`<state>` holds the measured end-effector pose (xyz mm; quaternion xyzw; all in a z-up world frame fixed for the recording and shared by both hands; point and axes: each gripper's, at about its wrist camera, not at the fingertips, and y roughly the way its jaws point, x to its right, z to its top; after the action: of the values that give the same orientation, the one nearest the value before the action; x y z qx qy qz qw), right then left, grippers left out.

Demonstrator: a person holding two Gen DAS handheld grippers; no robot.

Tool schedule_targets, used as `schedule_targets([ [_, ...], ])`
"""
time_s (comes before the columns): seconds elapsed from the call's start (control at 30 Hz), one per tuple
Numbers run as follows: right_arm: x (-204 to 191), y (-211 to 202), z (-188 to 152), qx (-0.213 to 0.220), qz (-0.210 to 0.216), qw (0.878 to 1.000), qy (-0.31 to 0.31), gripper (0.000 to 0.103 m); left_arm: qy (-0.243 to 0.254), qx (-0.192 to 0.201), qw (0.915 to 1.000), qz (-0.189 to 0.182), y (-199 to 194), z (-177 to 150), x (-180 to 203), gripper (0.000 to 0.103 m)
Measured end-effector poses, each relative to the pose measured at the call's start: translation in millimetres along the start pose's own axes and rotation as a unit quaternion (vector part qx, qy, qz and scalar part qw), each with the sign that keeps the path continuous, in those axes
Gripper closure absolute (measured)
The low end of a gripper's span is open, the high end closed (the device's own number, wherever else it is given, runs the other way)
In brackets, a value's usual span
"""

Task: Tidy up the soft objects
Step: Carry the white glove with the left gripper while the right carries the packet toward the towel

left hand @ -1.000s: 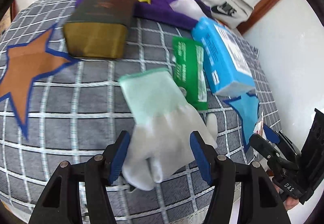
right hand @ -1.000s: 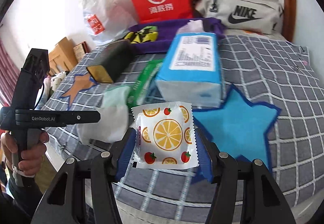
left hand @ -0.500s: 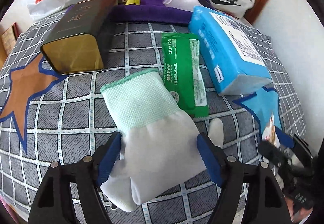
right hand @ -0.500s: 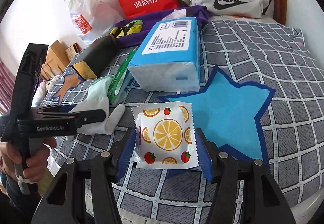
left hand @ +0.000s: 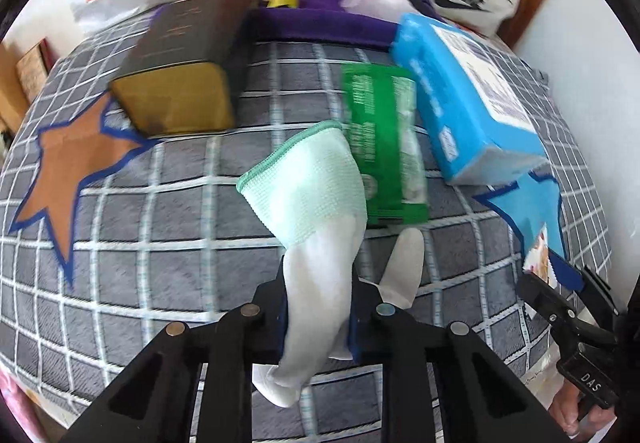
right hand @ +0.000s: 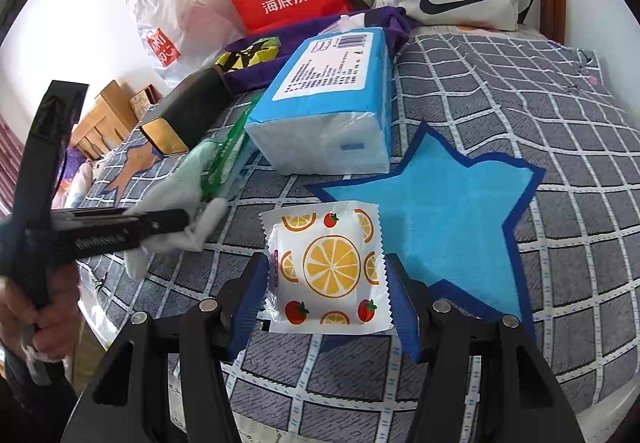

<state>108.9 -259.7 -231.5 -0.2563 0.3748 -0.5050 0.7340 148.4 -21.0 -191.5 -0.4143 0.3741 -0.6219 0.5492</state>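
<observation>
Our left gripper [left hand: 318, 307] points steeply down, its jaws closing with white fabric bunched and pinched between the pads. Our right gripper [right hand: 326, 293] tilts downward, its jaws set partly apart, blue pads against both edges of a flat packet.

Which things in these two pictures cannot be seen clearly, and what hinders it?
- White knit glove, left wrist view: its middle is hidden between the closing left claw.
- Green plastic packet, left wrist view: print blurred.
- Purple cloth, right wrist view: mostly behind the blue tissue pack.
</observation>
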Motion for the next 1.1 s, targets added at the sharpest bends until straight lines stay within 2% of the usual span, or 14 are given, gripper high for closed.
schedule_targets([
  [0.23,4.5,1.5,4.8,-0.012,-0.006,1.000,0.017,0.045,-0.035,0.009,0.9993,0.005,-14.4,2.0,-30.3,0.082],
  [0.4,-1.7,-12.6,13.5,-0.002,-0.018,1.000,0.011,0.045,-0.040,0.027,0.9988,-0.011,-30.9,7.3,-37.7,0.082],
  [0.57,-9.8,-30.6,25.7,0.011,-0.011,1.000,0.009,0.045,-0.032,0.053,0.9977,-0.028,-53.1,14.6,-37.8,0.082],
  [0.87,-29.6,-56.3,57.2,0.034,-0.019,0.999,-0.003,0.045,-0.036,0.089,0.9937,-0.058,-89.6,25.5,-45.8,0.082],
  [1.1,-40.4,-66.1,90.1,0.043,-0.020,0.999,-0.005,0.045,-0.038,0.114,0.9909,-0.060,-110.7,38.3,-52.6,0.082],
])
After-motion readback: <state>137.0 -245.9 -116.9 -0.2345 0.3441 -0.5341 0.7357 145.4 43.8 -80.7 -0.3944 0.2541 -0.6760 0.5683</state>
